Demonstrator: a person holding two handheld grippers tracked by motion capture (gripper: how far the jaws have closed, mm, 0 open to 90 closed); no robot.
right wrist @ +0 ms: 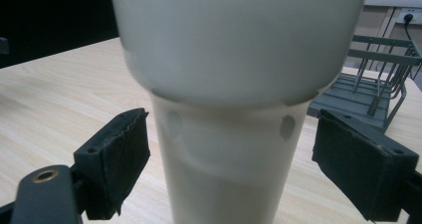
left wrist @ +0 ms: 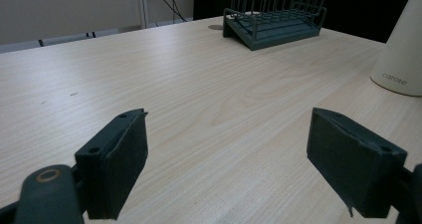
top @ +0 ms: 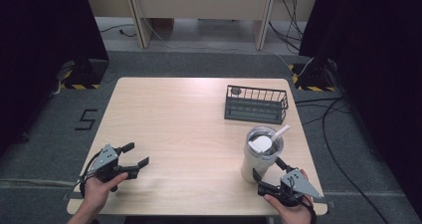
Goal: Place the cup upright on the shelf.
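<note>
Black padded jaws of the right gripper [right wrist: 229, 169] are seen spread wide at either side of the tall cream-white plastic tumbler [right wrist: 234, 109], with a clear gap between each pad and the tumbler's narrow lower body. Contact is not yet made. In the high view the right gripper [top: 271, 176] is placed at the near right corner of the light wooden surface [top: 189, 129], and the tumbler [top: 259, 159] stands upright just beyond it, well short of the dark green wire basket [top: 256, 104] at the far right.

The step in hand is judged to be the approach to a grasp of the tumbler. For the next move, the jaws would need to be closed squarely on the narrow lower section, below the wider upper part, with the tumbler kept upright, since it is tall and may tip if pushed from one side.

The left gripper [top: 135, 157] is held low over the near left part of the surface, its jaws spread and nothing between them; it is well apart from the tumbler.

Containers: the tumbler's top is fitted with a clear lid, a white straw and a white square part; its contents cannot be told. A small dark round item is noted in the basket's far left corner; its nature cannot be determined.
</note>
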